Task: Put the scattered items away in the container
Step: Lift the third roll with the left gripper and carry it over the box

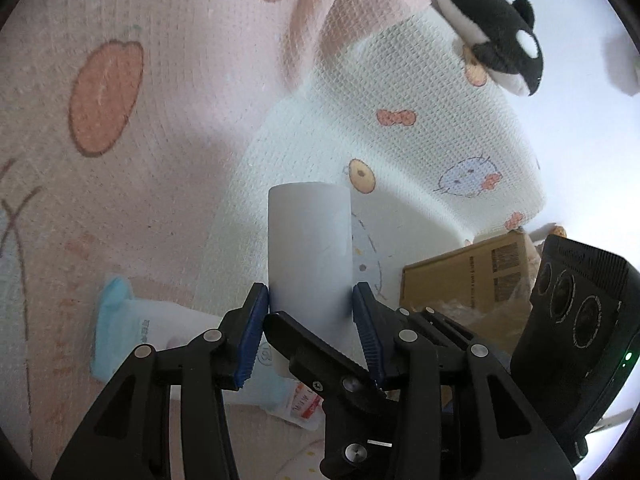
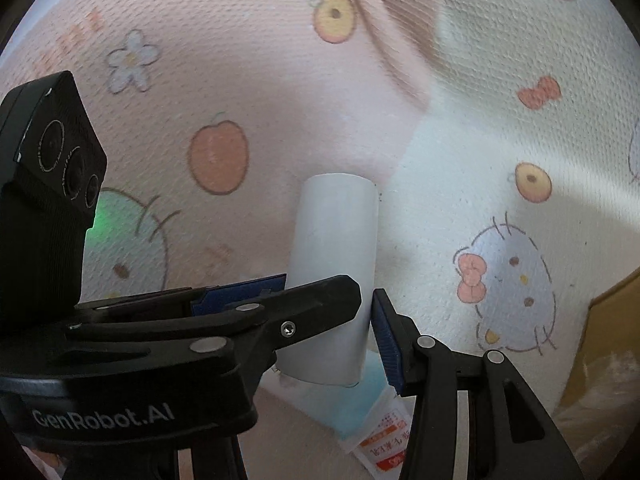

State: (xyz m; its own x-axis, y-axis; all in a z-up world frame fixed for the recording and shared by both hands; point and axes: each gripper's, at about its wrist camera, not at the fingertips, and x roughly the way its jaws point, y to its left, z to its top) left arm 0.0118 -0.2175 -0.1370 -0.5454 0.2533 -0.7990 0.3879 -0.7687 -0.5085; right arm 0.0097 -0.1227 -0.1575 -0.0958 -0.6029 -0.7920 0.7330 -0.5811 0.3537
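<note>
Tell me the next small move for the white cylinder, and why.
Probably release one grip: the left gripper and the right gripper both clamp the white cylinder. Then the other can carry it toward the cardboard box at the right, likely the container.

From the left wrist we look along our left gripper (image 1: pixel 311 300) down at a printed blanket (image 1: pixel 168 152), very near, with a cardboard box (image 1: pixel 468 280) at the right and an orca plush (image 1: pixel 496 36) at the far top. From the right wrist we look along our right gripper (image 2: pixel 330 304), just as close. Both views share the white cylinder (image 1: pixel 309 240) (image 2: pixel 334 264), the blanket's cartoon prints and the tissue packet (image 2: pixel 360 404) beneath.
</note>
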